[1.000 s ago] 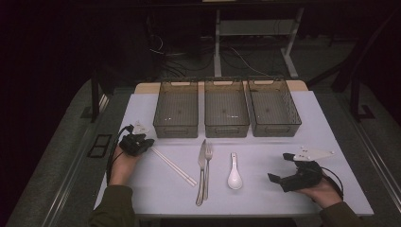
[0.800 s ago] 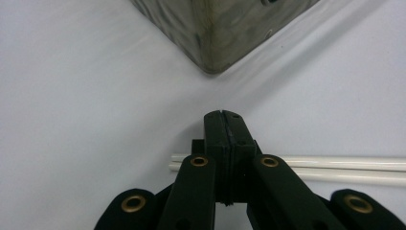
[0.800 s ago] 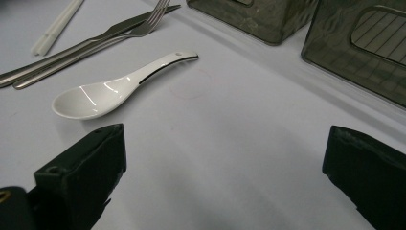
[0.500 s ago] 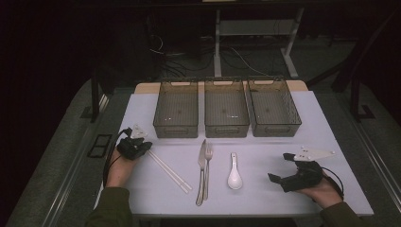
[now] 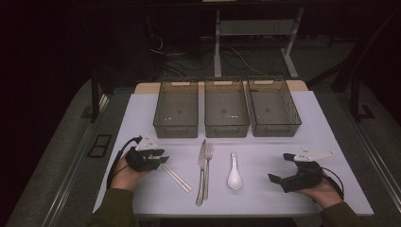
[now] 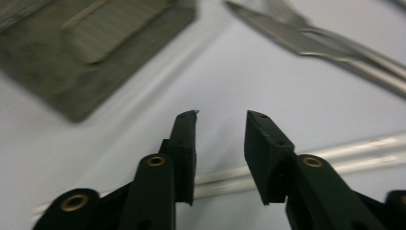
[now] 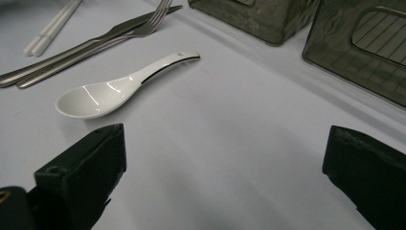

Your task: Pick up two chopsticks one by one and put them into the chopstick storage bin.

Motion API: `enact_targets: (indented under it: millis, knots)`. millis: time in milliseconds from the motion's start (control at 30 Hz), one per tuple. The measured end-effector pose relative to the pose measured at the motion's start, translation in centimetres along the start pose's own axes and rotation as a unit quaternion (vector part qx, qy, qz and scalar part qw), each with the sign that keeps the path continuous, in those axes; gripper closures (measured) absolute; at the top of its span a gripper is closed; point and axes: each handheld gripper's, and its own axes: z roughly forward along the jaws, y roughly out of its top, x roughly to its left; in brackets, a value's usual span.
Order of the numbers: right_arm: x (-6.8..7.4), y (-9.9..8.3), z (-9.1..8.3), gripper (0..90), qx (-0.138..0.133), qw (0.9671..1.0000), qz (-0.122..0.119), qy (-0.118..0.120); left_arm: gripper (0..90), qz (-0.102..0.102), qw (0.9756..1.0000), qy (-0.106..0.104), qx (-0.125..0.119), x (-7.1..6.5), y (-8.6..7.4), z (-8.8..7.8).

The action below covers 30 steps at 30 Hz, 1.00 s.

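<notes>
At the tabletop's (image 5: 142, 118) left edge: my left hand-held gripper (image 5: 158, 158), jaws just parted, empty, straddling the chopsticks (image 5: 176, 177) lying flat near knife (image 5: 201, 170) and fork (image 5: 207, 168). Judgement: pickup about to begin. Right hand-held gripper (image 5: 280, 178): wide open, idle beside the spoon (image 5: 234, 172).

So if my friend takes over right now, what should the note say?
Left gripper: jaws have just been opening, over the near end of the chopsticks, not gripping them.
Right gripper: open, holding nothing, right of the spoon.
Knife and fork lie side by side mid-table.
Three bins at the back look empty.
Done: nothing picked up or binned.
Left: probably grab the chopsticks first, then the other pieces.
</notes>
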Motion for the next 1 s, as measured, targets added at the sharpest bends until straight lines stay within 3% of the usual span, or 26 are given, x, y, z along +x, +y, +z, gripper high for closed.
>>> enact_targets:
  millis: [100,200,333,400,533,667,833,1000]
  knots:
    - [0.0,0.0,0.0,1.3,0.0,1.0,-0.001,0.0,57.5,0.022,0.9992,-0.033,-0.006,-1.5,0.3,0.1]
    - [0.0,0.0,0.0,1.3,0.0,1.0,-0.001,0.0,52.5,0.038,0.9969,-0.067,-0.014,-2.9,0.7,0.3]
    - [0.0,0.0,0.0,1.3,0.001,1.0,-0.001,0.001,46.8,0.068,0.991,-0.115,-0.008,-4.7,1.0,0.9]
    - [0.0,0.0,0.1,1.3,0.002,1.0,0.0,0.001,44.7,0.089,0.9877,-0.129,0.001,-5.6,1.1,1.3]
    - [0.1,0.0,0.1,1.3,0.001,1.0,-0.001,0.001,42.6,0.121,0.9828,-0.139,0.016,-6.4,1.2,1.9]
    - [0.1,0.0,0.1,1.3,0.001,1.0,-0.001,0.002,42.3,0.138,0.9794,-0.145,0.025,-6.5,1.0,2.5]
    - [0.0,0.0,0.1,1.3,0.001,1.0,-0.001,0.002,43.6,0.152,0.9767,-0.146,0.038,-6.3,0.7,3.0]
    - [0.1,0.0,0.1,1.3,0.001,1.0,-0.001,0.002,48.9,0.146,0.976,-0.157,0.036,-6.2,0.6,3.2]
